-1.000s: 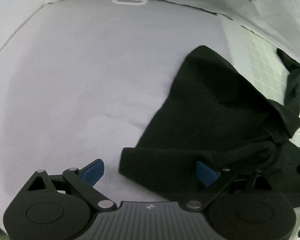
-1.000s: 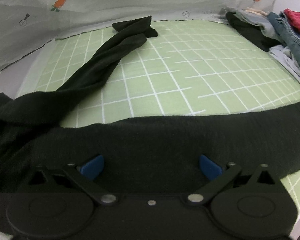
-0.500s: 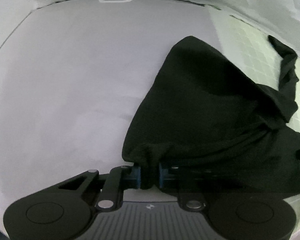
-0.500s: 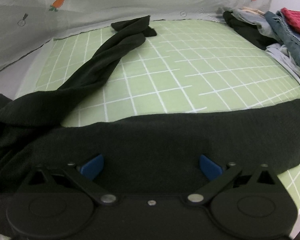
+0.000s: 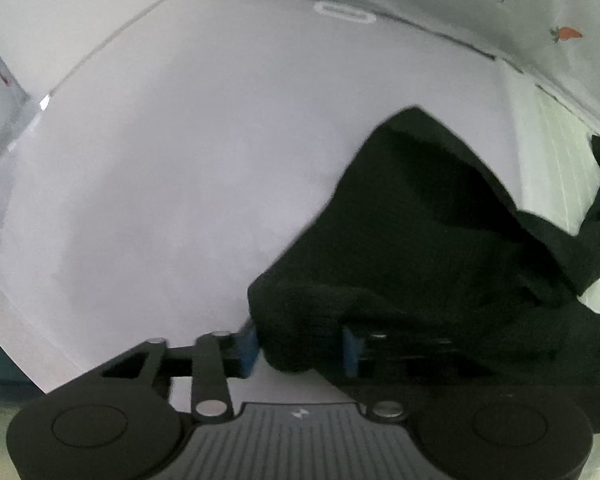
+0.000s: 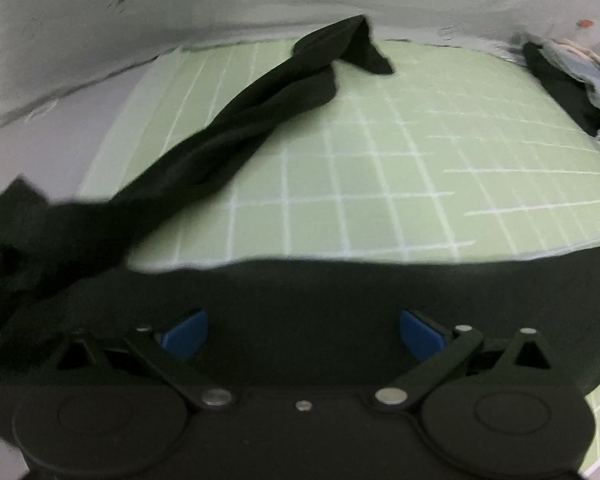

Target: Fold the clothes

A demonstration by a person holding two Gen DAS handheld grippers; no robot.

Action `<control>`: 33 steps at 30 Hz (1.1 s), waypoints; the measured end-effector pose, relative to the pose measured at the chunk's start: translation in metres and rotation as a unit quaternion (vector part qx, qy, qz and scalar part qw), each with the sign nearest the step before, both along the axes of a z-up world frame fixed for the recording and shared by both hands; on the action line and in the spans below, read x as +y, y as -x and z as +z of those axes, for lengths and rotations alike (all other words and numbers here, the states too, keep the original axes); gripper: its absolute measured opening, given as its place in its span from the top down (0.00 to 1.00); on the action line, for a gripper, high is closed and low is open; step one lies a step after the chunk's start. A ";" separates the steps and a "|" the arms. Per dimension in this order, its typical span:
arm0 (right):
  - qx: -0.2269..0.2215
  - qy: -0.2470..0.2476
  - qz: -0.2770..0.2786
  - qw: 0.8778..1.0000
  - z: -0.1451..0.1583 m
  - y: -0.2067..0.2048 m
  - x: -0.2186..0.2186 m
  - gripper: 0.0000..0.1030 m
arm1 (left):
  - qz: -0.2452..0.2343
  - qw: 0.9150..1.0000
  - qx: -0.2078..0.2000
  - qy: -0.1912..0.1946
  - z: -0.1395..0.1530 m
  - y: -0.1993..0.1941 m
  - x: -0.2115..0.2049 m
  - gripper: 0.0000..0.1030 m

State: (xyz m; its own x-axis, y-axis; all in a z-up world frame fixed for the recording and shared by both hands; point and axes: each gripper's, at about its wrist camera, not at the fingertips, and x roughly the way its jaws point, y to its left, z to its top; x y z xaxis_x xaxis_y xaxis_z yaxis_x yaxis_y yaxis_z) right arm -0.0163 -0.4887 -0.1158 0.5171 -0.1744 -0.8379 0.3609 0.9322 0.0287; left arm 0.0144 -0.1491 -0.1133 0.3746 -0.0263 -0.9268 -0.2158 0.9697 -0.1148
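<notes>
My left gripper has a bunched fold of the black garment between its blue pads, and the jaws are opening around it. The garment trails from the white table onto the green grid mat. My right gripper hovers over the cloth, jaws wide apart, gripping nothing.

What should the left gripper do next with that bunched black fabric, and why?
Probably re-close the left gripper before lifting. Its jaws are opening with a bunched corner of the black garment between the pads, so the hold looks loose. The right gripper hangs open above the same garment.
</notes>
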 end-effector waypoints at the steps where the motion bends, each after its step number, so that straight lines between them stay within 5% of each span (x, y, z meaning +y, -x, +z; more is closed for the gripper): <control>1: -0.004 -0.003 -0.006 1.000 0.002 -0.002 -0.004 0.00 | -0.002 1.000 -0.006 -0.010 0.003 -0.003 -0.002 0.50; 7: -0.015 -0.006 -0.026 1.000 0.008 -0.018 -0.017 0.00 | -0.027 0.998 -0.030 -0.054 0.022 -0.030 -0.004 0.27; 22: -0.007 -0.004 -0.013 1.000 0.010 -0.090 -0.028 0.00 | -0.009 0.997 -0.064 -0.032 0.049 -0.058 0.020 0.19; 27: -0.008 -0.017 -0.023 1.000 0.012 -0.115 -0.031 0.00 | 0.005 0.998 -0.067 -0.017 0.040 -0.071 0.027 0.19; 33: -0.013 -0.031 -0.016 0.999 0.008 -0.143 -0.030 0.00 | -0.038 0.997 -0.059 0.012 0.011 -0.109 0.000 0.16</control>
State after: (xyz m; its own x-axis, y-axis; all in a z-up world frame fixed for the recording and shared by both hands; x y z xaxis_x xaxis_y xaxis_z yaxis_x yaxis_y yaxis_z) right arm 0.1269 -0.5182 -0.1075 0.5343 -0.1391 -0.8337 0.3893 0.9160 0.0967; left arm 0.1237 -0.1488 -0.1024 0.4766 -0.0810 -0.8754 -0.1253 0.9793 -0.1588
